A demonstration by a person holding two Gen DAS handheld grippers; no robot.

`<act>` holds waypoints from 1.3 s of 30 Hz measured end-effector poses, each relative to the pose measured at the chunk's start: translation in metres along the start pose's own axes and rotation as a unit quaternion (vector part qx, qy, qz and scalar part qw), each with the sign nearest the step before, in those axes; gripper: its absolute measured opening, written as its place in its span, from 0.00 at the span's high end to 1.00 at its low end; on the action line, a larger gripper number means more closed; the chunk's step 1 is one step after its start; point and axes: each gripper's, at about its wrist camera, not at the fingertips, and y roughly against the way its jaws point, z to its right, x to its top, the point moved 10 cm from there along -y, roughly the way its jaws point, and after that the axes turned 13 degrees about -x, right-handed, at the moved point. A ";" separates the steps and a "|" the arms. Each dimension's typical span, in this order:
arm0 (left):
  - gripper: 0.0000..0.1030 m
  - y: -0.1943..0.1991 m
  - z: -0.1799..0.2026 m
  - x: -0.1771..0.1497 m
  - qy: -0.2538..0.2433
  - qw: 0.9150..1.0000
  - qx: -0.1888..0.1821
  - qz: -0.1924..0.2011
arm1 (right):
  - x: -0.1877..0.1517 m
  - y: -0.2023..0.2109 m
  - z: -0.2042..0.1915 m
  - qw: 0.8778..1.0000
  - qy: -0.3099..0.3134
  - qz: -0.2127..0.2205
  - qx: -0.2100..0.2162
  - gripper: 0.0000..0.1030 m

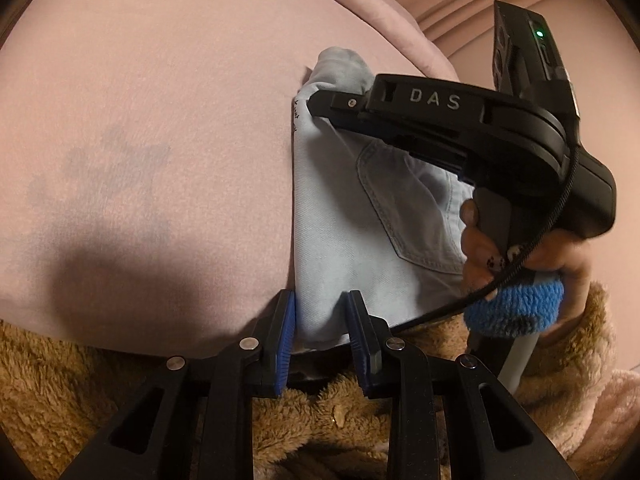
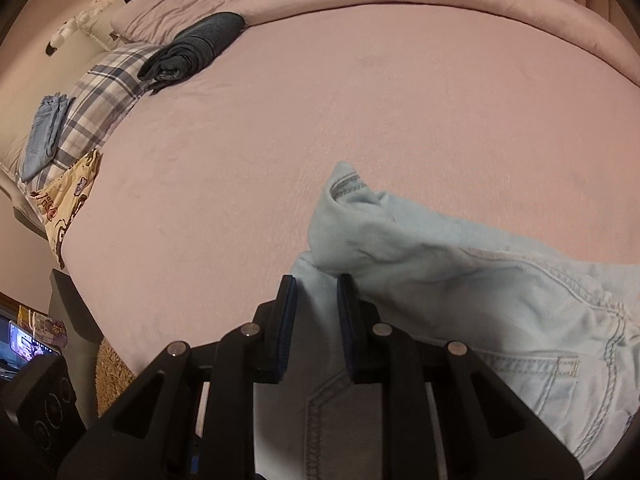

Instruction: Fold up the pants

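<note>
Pale blue jeans (image 1: 340,216) lie folded on a pink bed cover (image 1: 160,120), back pocket up. My left gripper (image 1: 320,328) holds the near edge of the jeans between its blue pads. My right gripper (image 1: 316,106) shows in the left wrist view at the far end of the jeans, its fingertips on the cloth there. In the right wrist view, my right gripper (image 2: 317,312) has a fold of the jeans (image 2: 460,280) between its pads, and the cloth rises in a peak just beyond.
Folded dark clothes (image 2: 192,50), a plaid pillow (image 2: 104,96), folded blue jeans (image 2: 42,136) and a yellow printed cloth (image 2: 68,200) lie along the bed's left side. A rolled pink blanket (image 2: 440,0) runs along the far edge. Brown fleece (image 1: 60,392) is near me.
</note>
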 end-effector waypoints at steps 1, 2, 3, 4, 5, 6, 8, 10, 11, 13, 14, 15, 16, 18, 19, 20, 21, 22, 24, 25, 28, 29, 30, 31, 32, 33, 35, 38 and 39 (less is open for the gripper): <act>0.71 -0.001 0.003 0.001 -0.002 1.000 0.005 0.001 | -0.002 0.002 0.000 1.000 -0.004 -0.002 0.003 0.81; 0.71 -0.001 0.004 0.001 -0.004 1.000 0.011 0.001 | -0.005 0.003 0.000 1.000 -0.009 -0.005 0.007 0.81; 0.71 0.000 0.006 0.000 -0.009 1.000 0.019 0.002 | -0.007 0.006 0.000 1.000 -0.011 -0.006 0.011 0.81; 0.71 -0.001 0.009 0.000 -0.013 1.000 0.024 0.002 | -0.011 0.009 0.000 1.000 -0.012 -0.006 0.014 0.81; 0.71 0.000 0.011 -0.001 -0.016 0.999 0.028 0.003 | -0.014 0.011 0.001 1.000 -0.011 -0.005 0.014 0.81; 0.71 -0.001 0.011 -0.001 -0.018 0.999 0.030 0.005 | -0.018 0.016 0.003 1.000 -0.010 -0.002 0.014 0.81; 0.71 -0.001 0.013 -0.001 -0.018 0.999 0.036 0.008 | -0.029 0.022 0.005 1.000 -0.006 -0.004 0.022 0.79; 0.71 -0.002 0.014 -0.002 -0.022 0.999 0.043 0.012 | -0.039 0.026 0.009 1.000 -0.007 -0.003 0.025 0.79; 0.71 -0.002 0.015 -0.003 -0.024 0.999 0.047 0.015 | -0.043 0.027 0.011 1.000 -0.011 -0.002 0.029 0.79; 0.71 -0.003 0.019 -0.005 -0.030 0.998 0.054 0.024 | -0.054 0.032 0.018 0.999 -0.032 -0.003 0.042 0.79; 0.71 -0.004 0.020 -0.007 -0.033 0.997 0.057 0.027 | -0.056 0.034 0.018 0.998 -0.037 -0.003 0.045 0.79; 0.71 -0.005 0.022 -0.008 -0.040 0.997 0.061 0.027 | -0.060 0.037 0.021 0.998 -0.042 -0.001 0.048 0.79; 0.71 -0.006 0.024 -0.010 -0.046 0.997 0.063 0.027 | -0.064 0.039 0.021 0.998 -0.044 0.001 0.050 0.79; 0.71 -0.009 0.026 -0.011 -0.059 0.996 0.067 0.025 | -0.070 0.043 0.022 0.997 -0.046 0.010 0.054 0.79; 0.71 -0.010 0.025 -0.010 -0.065 0.995 0.070 0.024 | -0.073 0.043 0.022 0.997 -0.047 0.017 0.057 0.79; 0.71 -0.011 0.026 -0.009 -0.072 0.994 0.074 0.022 | -0.074 0.044 0.022 0.997 -0.048 0.022 0.059 0.79; 0.71 -0.012 0.026 -0.009 -0.076 0.994 0.077 0.020 | -0.074 0.044 0.021 0.997 -0.048 0.027 0.059 0.79; 0.71 -0.014 0.028 -0.008 -0.078 0.994 0.078 0.021 | -0.074 0.044 0.020 0.996 -0.049 0.033 0.060 0.80; 0.71 -0.017 0.031 -0.008 -0.074 0.994 0.077 0.027 | -0.075 0.045 0.020 0.996 -0.050 0.042 0.062 0.80; 0.71 -0.017 0.031 -0.008 -0.072 0.994 0.076 0.030 | -0.075 0.045 0.020 0.996 -0.050 0.045 0.061 0.80; 0.71 -0.018 0.028 -0.010 -0.068 0.994 0.074 0.040 | -0.076 0.046 0.018 0.996 -0.039 0.058 0.057 0.80; 0.71 -0.019 0.029 -0.010 -0.069 0.994 0.076 0.042 | -0.077 0.047 0.020 0.996 -0.038 0.063 0.056 0.80; 0.71 -0.019 0.030 -0.010 -0.072 0.993 0.078 0.043 | -0.077 0.048 0.019 0.995 -0.034 0.075 0.054 0.80; 0.71 -0.020 0.028 -0.009 -0.074 0.993 0.079 0.043 | -0.078 0.048 0.020 0.995 -0.031 0.084 0.051 0.81; 0.71 -0.020 0.028 -0.009 -0.076 0.993 0.080 0.043 | -0.079 0.049 0.020 0.994 -0.026 0.098 0.045 0.81; 0.71 -0.019 0.026 -0.011 -0.076 0.993 0.079 0.043 | -0.079 0.050 0.020 0.993 -0.023 0.105 0.041 0.81; 0.71 -0.018 0.026 -0.010 -0.072 0.993 0.076 0.046 | -0.081 0.052 0.021 0.992 -0.021 0.116 0.037 0.81; 0.71 -0.019 0.027 -0.011 -0.070 0.993 0.081 0.051 | -0.081 0.054 0.024 0.992 -0.026 0.120 0.040 0.80; 0.71 -0.020 0.028 -0.011 -0.071 0.993 0.085 0.050 | -0.082 0.056 0.024 0.991 -0.026 0.124 0.043 0.80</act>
